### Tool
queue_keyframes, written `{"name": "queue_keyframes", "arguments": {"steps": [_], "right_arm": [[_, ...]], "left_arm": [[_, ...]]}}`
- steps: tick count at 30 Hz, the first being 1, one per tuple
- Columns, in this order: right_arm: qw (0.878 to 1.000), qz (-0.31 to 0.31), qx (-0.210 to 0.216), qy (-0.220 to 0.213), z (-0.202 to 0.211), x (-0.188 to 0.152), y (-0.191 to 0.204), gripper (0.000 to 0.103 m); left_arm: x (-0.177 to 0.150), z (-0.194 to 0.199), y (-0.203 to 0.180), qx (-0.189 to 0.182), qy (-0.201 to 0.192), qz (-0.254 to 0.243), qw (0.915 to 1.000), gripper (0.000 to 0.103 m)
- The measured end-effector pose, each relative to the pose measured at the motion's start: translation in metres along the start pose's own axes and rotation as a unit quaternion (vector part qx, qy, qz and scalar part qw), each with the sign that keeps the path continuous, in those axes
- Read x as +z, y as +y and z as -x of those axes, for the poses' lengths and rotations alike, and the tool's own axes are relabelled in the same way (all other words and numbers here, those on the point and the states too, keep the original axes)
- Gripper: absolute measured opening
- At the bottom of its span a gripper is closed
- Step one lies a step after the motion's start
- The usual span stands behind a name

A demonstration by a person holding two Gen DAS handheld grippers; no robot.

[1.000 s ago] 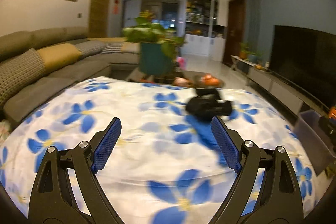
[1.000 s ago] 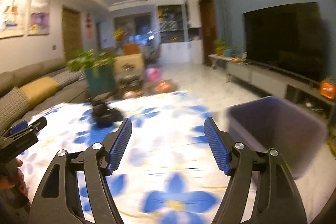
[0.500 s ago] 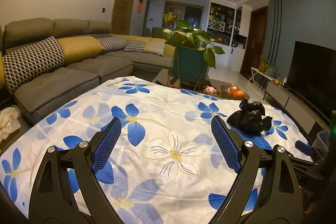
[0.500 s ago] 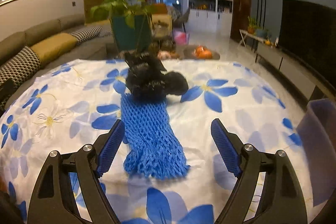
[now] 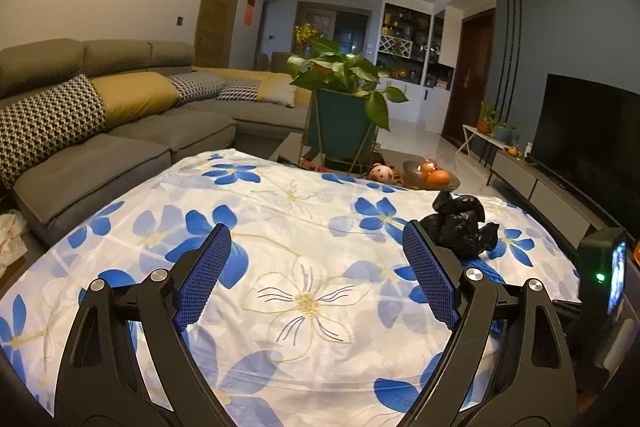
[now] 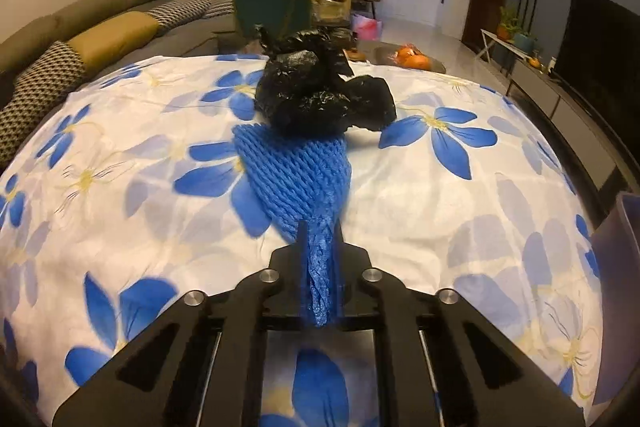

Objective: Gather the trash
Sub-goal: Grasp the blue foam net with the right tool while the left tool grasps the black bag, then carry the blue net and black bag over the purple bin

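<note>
A blue foam net sleeve [image 6: 296, 175] lies on the flowered tablecloth [image 6: 120, 155]. A crumpled black plastic bag [image 6: 320, 87] rests on its far end. My right gripper [image 6: 320, 231] is shut on the near end of the net sleeve. In the left wrist view the black bag [image 5: 460, 227] sits right of centre, with a bit of the blue net [image 5: 480, 267] below it. My left gripper [image 5: 316, 251] is open and empty above the cloth, left of the bag. The right gripper's body [image 5: 600, 275] shows at the right edge.
A purple bin [image 6: 616, 247] stands at the table's right edge. A potted plant in a teal planter [image 5: 344, 115], a plush toy [image 5: 380, 173] and a fruit dish [image 5: 432, 177] stand beyond the table. A grey sofa [image 5: 120, 131] is left, a TV [image 5: 588, 135] right.
My right gripper swung left from the bin, came down to the net sleeve and shut on its near end. My left gripper turned left and has settled over the cloth, still open.
</note>
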State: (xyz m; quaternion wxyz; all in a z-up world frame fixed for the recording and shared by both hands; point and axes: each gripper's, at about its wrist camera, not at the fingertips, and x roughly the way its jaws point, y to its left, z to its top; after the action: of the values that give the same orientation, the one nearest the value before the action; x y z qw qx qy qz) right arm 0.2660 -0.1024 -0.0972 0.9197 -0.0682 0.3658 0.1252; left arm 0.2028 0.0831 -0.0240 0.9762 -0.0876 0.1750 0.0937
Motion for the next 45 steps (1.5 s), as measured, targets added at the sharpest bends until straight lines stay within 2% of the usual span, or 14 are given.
{"name": "queue_keyframes", "arguments": {"steps": [4, 7, 11, 16, 20, 24, 27, 29, 31, 32, 34, 36, 39, 45], "right_arm": [[0.999, -0.005, 0.014, -0.041, 0.037, -0.012, -0.012, 0.009], [0.998, -0.006, 0.008, -0.060, 0.061, -0.022, -0.026, 0.009], [0.996, -0.021, -0.020, -0.089, 0.094, -0.038, -0.054, 0.009], [0.988, -0.078, -0.048, -0.122, 0.120, -0.055, -0.090, 0.009], [0.982, -0.112, -0.051, -0.142, 0.133, -0.065, -0.108, 0.009], [0.979, -0.126, -0.045, -0.155, 0.140, -0.073, -0.114, 0.009], [0.977, -0.131, -0.044, -0.162, 0.145, -0.076, -0.121, 0.009], [0.976, -0.136, -0.040, -0.164, 0.146, -0.078, -0.123, 0.009], [0.976, -0.138, -0.040, -0.166, 0.147, -0.080, -0.125, 0.009], [0.975, -0.139, -0.041, -0.168, 0.147, -0.081, -0.127, 0.009], [0.974, -0.143, -0.038, -0.170, 0.147, -0.082, -0.129, 0.009], [0.973, -0.146, -0.038, -0.173, 0.150, -0.084, -0.129, 0.009], [0.972, -0.146, -0.041, -0.178, 0.155, -0.085, -0.130, 0.009], [0.967, -0.153, -0.059, -0.195, 0.170, -0.089, -0.134, 0.009]], "left_arm": [[0.003, 0.001, -0.009, -0.007, 0.001, -0.007, 1.0000, 0.086], [0.005, -0.002, -0.018, -0.019, 0.005, -0.010, 0.9998, 0.086], [0.003, -0.006, -0.033, -0.046, 0.014, -0.010, 0.9988, 0.086], [-0.006, -0.019, -0.051, -0.078, 0.035, -0.012, 0.9962, 0.086], [-0.011, -0.035, -0.071, -0.106, 0.059, -0.023, 0.9924, 0.086], [-0.020, -0.047, -0.102, -0.148, 0.076, -0.051, 0.9847, 0.086], [-0.030, -0.059, -0.120, -0.160, 0.100, -0.078, 0.9789, 0.086], [-0.037, -0.067, -0.126, -0.171, 0.119, -0.086, 0.9742, 0.081], [-0.041, -0.071, -0.127, -0.186, 0.133, -0.086, 0.9697, 0.059], [-0.042, -0.073, -0.126, -0.194, 0.139, -0.083, 0.9676, 0.053], [-0.044, -0.074, -0.124, -0.203, 0.148, -0.079, 0.9649, 0.027], [-0.045, -0.072, -0.123, -0.204, 0.148, -0.077, 0.9647, 0.012], [-0.044, -0.061, -0.123, -0.204, 0.134, -0.075, 0.9668, 0.004], [-0.027, -0.021, -0.132, -0.216, 0.089, -0.076, 0.9693, 0.003]]}}
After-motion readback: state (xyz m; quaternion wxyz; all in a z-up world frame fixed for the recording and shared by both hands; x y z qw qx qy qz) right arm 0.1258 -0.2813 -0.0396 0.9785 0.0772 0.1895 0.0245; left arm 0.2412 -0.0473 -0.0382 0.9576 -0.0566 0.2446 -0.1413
